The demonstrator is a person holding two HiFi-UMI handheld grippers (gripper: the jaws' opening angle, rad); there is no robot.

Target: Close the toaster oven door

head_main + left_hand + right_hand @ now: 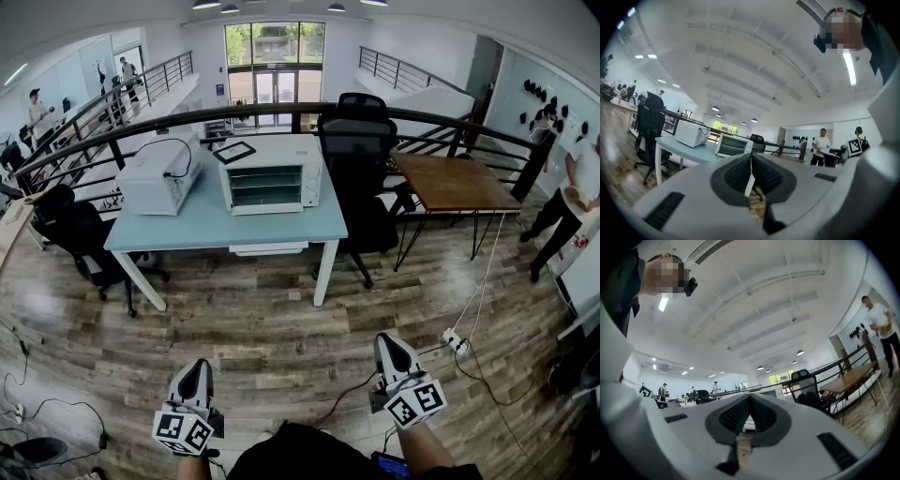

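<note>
The white toaster oven [272,175] stands on the light blue table [187,230], far ahead of me across the wooden floor. Its front faces me and dark racks show in it. I cannot tell from here how its door stands. A flat white piece [268,249] sits at the table's front edge just below it. My left gripper [197,367] and right gripper [389,339] are held low near my body, both shut and empty. In the left gripper view the closed pads [740,176] meet below the distant oven [733,145]. The right gripper [749,399] also shows its jaws pressed together.
A white microwave [159,173] stands left of the oven. Black office chairs [356,141] [70,230] flank the table, and a wooden side table [455,180] is to the right. A power strip [455,339] and cables lie on the floor. A person [572,202] stands at far right.
</note>
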